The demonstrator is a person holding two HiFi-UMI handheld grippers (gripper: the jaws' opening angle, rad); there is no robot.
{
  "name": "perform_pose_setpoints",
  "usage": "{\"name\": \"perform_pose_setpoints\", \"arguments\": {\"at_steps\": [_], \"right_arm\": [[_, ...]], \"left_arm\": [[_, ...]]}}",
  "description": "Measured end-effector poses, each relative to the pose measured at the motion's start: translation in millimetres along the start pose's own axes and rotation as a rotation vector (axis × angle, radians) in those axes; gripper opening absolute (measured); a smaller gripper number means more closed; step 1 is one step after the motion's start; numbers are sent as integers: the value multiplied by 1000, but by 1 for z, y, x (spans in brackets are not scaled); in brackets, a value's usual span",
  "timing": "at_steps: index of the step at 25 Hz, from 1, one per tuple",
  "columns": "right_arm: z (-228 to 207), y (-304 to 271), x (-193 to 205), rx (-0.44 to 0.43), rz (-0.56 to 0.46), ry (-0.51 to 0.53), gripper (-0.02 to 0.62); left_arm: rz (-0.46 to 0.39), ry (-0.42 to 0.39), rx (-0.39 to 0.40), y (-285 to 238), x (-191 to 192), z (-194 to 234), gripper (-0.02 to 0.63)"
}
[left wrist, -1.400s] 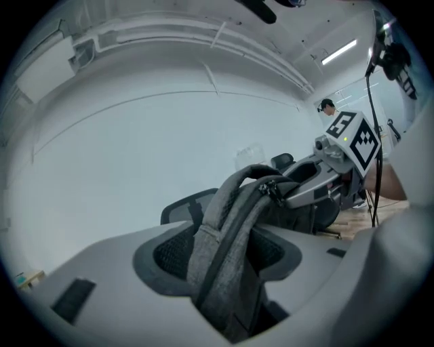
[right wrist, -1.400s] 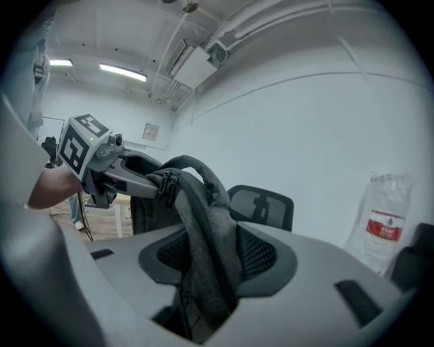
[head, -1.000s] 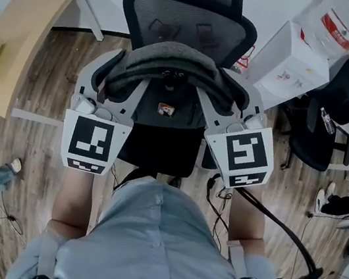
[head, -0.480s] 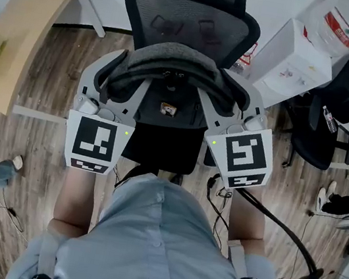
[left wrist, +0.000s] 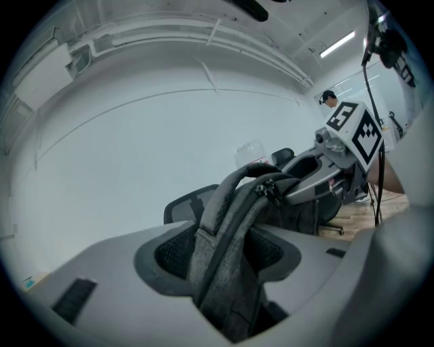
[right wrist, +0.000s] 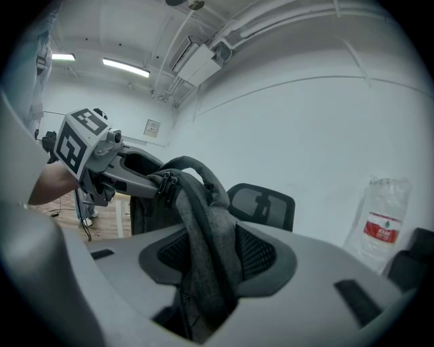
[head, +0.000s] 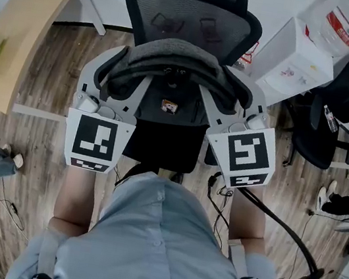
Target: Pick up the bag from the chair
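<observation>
The left tool (left wrist: 224, 278) is clamped on the grey bag (head: 172, 58), with a padded fold of its fabric pinched between the jaws. The right tool (right wrist: 207, 284) grips the opposite side the same way. The bag spans between the two tools, its top arching just ahead of their tips. The black chair (head: 193, 15) stands directly beyond and beneath the tools; whether the bag touches the seat cannot be told. A wooden desk (head: 25, 36) lies well off the left tool's outer side. A water bottle (head: 345, 22) stands beyond the right tool.
</observation>
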State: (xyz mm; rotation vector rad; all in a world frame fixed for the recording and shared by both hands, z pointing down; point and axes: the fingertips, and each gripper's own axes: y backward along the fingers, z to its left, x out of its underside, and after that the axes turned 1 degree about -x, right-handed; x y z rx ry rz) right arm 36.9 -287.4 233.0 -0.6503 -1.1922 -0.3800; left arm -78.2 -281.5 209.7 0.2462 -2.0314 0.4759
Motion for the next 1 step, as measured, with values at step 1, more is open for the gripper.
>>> {"name": "perform_pose_setpoints", "arguments": {"at_steps": [1], "right_arm": [[0,-1,1,0,0,0,164]], "left_arm": [[-1,-1,0,-1,0,0,225]]}}
